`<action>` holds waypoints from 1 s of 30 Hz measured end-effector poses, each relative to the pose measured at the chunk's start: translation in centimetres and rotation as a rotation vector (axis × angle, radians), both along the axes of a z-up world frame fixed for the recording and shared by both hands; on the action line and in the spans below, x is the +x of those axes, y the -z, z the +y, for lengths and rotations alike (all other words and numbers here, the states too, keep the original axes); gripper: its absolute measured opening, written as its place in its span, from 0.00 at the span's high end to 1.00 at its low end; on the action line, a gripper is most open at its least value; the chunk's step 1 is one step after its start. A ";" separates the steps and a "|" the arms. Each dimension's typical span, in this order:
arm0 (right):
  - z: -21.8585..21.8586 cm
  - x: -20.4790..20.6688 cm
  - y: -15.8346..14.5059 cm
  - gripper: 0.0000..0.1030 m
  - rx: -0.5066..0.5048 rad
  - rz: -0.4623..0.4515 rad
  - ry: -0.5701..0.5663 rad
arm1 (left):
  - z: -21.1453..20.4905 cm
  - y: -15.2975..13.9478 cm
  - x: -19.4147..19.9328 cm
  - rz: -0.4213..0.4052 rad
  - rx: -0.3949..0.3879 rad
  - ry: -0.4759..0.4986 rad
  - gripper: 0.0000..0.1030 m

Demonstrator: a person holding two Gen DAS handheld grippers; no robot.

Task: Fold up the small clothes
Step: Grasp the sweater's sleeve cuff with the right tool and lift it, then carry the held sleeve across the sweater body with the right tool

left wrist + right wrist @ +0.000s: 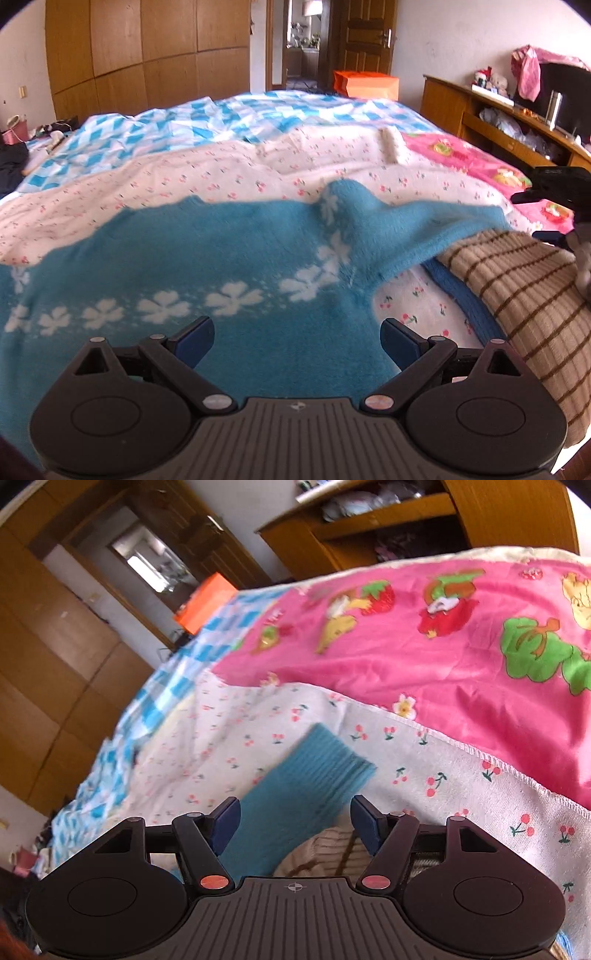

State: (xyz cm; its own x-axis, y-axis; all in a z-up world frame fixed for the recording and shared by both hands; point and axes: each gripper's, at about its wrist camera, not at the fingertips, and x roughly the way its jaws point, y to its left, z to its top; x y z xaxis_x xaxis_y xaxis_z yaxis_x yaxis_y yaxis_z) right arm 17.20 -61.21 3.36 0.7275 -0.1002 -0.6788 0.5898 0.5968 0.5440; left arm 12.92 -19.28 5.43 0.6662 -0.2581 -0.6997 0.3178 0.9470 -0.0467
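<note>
A fuzzy blue sweater with white flowers (207, 280) lies spread out flat on the bed, on top of a white sheet with little cherries (221, 173). It looks laid flat like that so it can be folded neatly. One sleeve (413, 225) reaches out to the right side, and its ribbed cuff (325, 764) lies on the cherry sheet near the pink strawberry blanket (424, 657). The left gripper (297, 341) hangs just over the body of the sweater with its blue pads wide apart, and nothing is pinched between them. The right gripper (295, 823) is also spread apart and grips nothing. The cuff lies in front of it, lined up with the gap between its pads, so I think it is getting ready to grab the sleeve and fold it in over the body. Close to the sleeve sits a tan knit with brown stripes (524, 295), and part of the sleeve rests on it. That could get in the way, so the pads should catch only the blue sleeve. No fold is made yet, as far as I can see.
</note>
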 end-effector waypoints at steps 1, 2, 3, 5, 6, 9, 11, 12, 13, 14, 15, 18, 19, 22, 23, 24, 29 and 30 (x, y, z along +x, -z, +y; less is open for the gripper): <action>-0.2 0.4 0.6 0.35 0.033 0.017 -0.029 | -0.3 0.3 0.0 0.007 0.005 0.005 0.03; -0.5 0.8 1.2 0.34 0.056 0.036 -0.054 | -0.5 0.6 0.1 0.016 0.009 0.009 0.03; -0.6 1.0 1.5 0.34 0.062 0.050 -0.054 | -0.8 1.0 0.2 0.028 0.009 0.013 0.03; -1.0 1.6 1.9 0.34 0.086 0.060 -0.056 | -1.3 1.5 0.3 0.050 0.006 0.022 0.03; -1.4 2.0 2.3 0.34 0.118 0.062 -0.052 | -1.5 1.7 0.4 0.058 0.007 0.026 0.03; -1.8 3.1 3.1 0.34 0.164 0.076 -0.030 | -2.0 1.7 0.1 0.057 0.020 0.039 0.03; -1.7 3.7 3.4 0.40 0.165 0.059 -0.021 | -2.2 1.6 -0.2 0.044 0.037 0.046 0.03; -1.8 3.8 3.5 0.52 0.175 0.048 -0.013 | -2.2 1.6 -0.3 0.039 0.046 0.048 0.03; -1.8 4.0 3.7 0.62 0.174 0.046 -0.004 | -2.2 1.5 -0.5 0.036 0.052 0.050 0.03; -1.8 4.0 3.8 0.68 0.171 0.042 0.005 | -2.1 1.5 -0.5 0.035 0.055 0.050 0.03; -1.8 3.9 3.9 0.82 0.174 0.032 0.011 | -2.0 1.6 -0.6 0.036 0.056 0.047 0.03; -1.1 2.6 2.6 0.90 0.145 -0.049 0.020 | -1.3 1.4 -0.8 0.033 0.050 0.037 0.03; -0.7 2.2 1.8 0.90 0.132 -0.079 0.013 | -1.0 1.2 -0.9 0.030 0.042 0.033 0.03; 1.1 1.5 -0.9 0.90 0.122 -0.156 -0.019 | 0.1 0.5 -1.1 0.014 0.008 0.017 0.03; 2.0 1.4 -2.0 0.90 0.115 -0.177 -0.037 | 0.6 0.3 -1.1 0.009 -0.002 0.010 0.03; 3.0 1.5 -3.0 0.91 0.106 -0.197 -0.062 | 1.1 0.0 -1.1 0.003 -0.011 0.004 0.03; 11.0 3.6 -8.0 0.91 0.083 -0.279 -0.248 | 5.2 -0.9 -1.6 -0.041 -0.043 -0.055 0.03; 13.3 4.3 -8.8 0.91 0.075 -0.286 -0.294 | 6.3 -0.9 -1.7 -0.046 -0.046 -0.074 0.03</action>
